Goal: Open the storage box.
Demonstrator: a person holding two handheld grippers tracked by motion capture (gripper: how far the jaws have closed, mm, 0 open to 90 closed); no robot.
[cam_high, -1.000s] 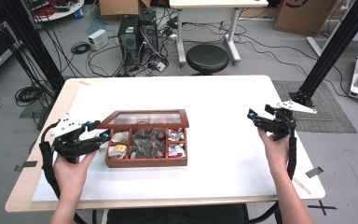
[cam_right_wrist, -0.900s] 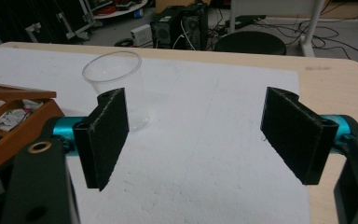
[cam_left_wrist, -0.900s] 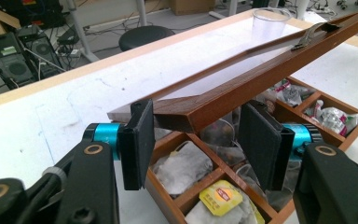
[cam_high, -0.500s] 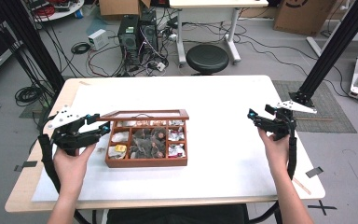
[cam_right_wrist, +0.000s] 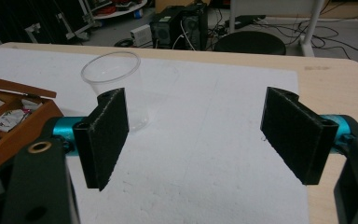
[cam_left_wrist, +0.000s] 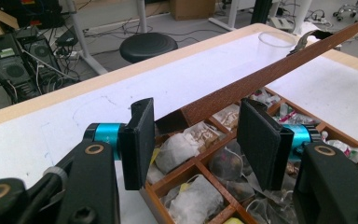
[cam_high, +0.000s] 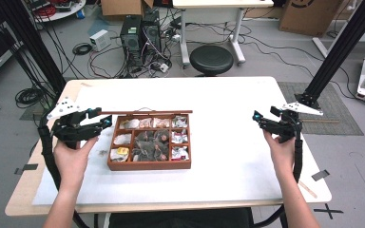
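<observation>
A wooden box (cam_high: 147, 165) with several compartments of tea bags (cam_high: 147, 145) sits mid-table. Its lid (cam_high: 147, 112) stands half raised and shows edge-on as a thin bar over the back rim. My left gripper (cam_high: 104, 121) is open at the box's back-left corner. In the left gripper view the lid (cam_left_wrist: 270, 70) runs diagonally away from between the open jaws of my left gripper (cam_left_wrist: 198, 140), unclamped. My right gripper (cam_high: 257, 117) hovers open well to the right of the box. It faces a clear plastic cup (cam_right_wrist: 114, 88), with nothing between the jaws of my right gripper (cam_right_wrist: 200, 140).
A white sheet (cam_high: 228, 175) covers most of the table top. The box's corner (cam_right_wrist: 23, 126) shows at the left of the right gripper view. Beyond the far table edge are a black stool (cam_high: 211, 59), computer towers (cam_high: 140, 33) and cables on the floor.
The lid has swung from leaning back, with its glass face showing, to edge-on. My left gripper has moved right, up to the lid's left end. The right gripper has held still.
</observation>
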